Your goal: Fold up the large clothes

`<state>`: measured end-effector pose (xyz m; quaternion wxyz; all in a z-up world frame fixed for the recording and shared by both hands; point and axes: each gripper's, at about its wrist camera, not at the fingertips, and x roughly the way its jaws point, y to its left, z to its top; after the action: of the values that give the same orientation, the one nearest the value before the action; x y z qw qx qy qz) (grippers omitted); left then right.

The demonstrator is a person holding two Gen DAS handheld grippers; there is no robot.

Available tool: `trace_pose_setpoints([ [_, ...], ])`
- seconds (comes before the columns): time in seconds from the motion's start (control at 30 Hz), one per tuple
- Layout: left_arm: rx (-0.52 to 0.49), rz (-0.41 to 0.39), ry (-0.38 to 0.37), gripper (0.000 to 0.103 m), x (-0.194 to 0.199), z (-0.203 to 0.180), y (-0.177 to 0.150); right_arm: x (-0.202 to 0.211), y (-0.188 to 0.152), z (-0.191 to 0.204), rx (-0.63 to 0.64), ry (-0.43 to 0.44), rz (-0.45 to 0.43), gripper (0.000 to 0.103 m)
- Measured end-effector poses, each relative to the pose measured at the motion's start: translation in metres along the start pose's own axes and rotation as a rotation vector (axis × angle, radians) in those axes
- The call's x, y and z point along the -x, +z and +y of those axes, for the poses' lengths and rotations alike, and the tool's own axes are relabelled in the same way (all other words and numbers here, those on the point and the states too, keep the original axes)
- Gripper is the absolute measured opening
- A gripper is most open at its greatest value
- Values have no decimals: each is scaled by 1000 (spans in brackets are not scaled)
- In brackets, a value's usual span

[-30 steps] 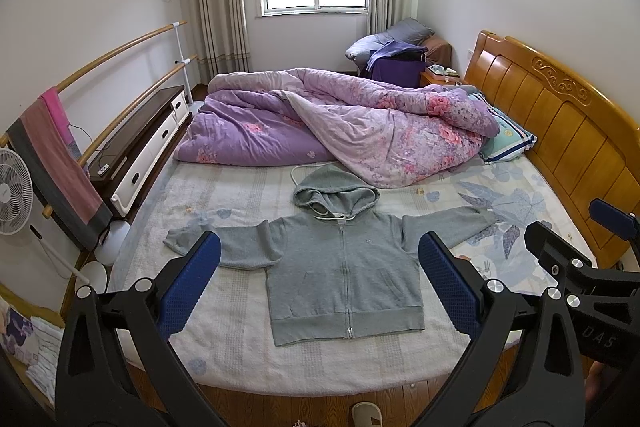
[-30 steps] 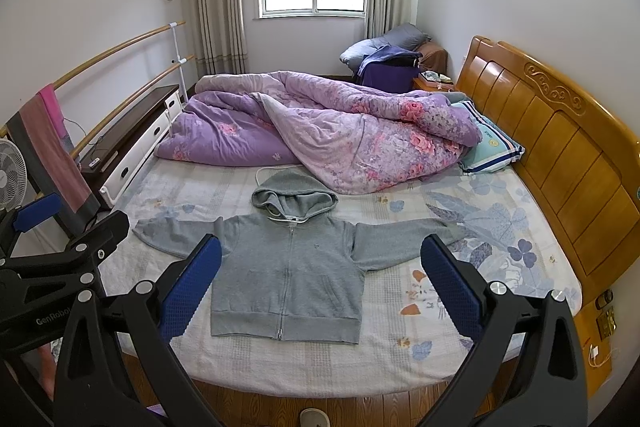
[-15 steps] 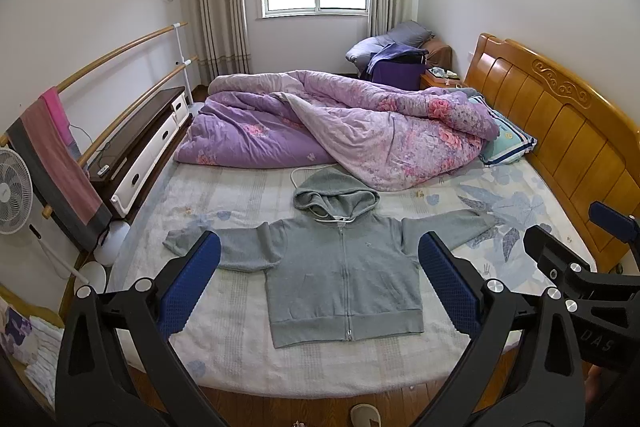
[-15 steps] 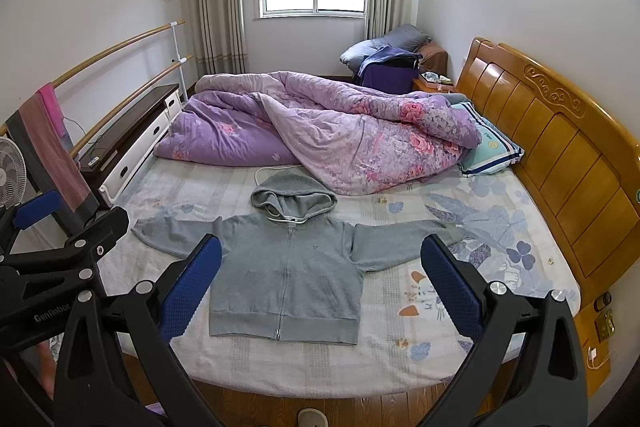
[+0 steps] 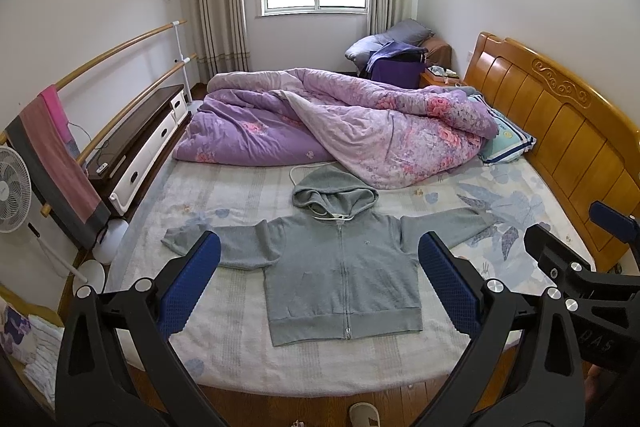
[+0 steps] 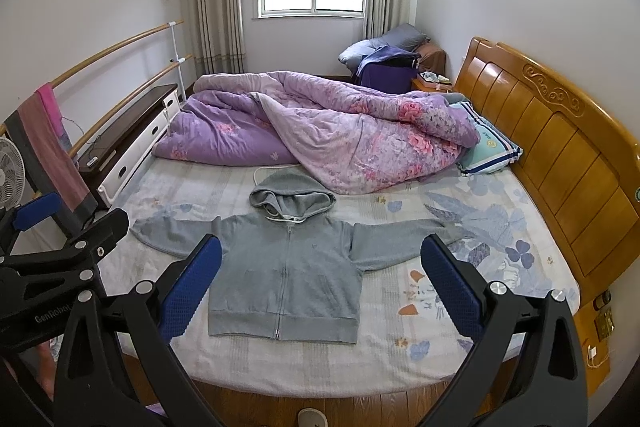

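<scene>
Almost nothing differs from half a second back: one grey hoodie (image 5: 342, 267) lies flat, zipped, sleeves spread, on the bed (image 5: 224, 343) near its front edge. Both tongs, left (image 5: 319, 281) and right (image 6: 321, 283), stay wide and empty above it. Only the left view shows the right tongs at its edge; the right view shows the left.

Home bedroom: bed (image 5: 248, 355), quilt (image 5: 360, 131), wooden headboard (image 5: 560, 123).

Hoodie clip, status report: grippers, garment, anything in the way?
Left gripper open, right gripper open, both empty, short of the bed. Hoodie flat, zipped, sleeves spread, unfolded. Quilt edge near the hood.
</scene>
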<state>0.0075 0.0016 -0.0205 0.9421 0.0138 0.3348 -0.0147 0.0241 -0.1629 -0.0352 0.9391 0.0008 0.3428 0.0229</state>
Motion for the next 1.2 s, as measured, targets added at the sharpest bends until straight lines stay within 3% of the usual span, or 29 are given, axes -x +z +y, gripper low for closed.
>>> trace_pose_setpoints([
  [1.2,0,22,4,98,-10,-3,-12,-16,-6,4,2,13,35,96],
])
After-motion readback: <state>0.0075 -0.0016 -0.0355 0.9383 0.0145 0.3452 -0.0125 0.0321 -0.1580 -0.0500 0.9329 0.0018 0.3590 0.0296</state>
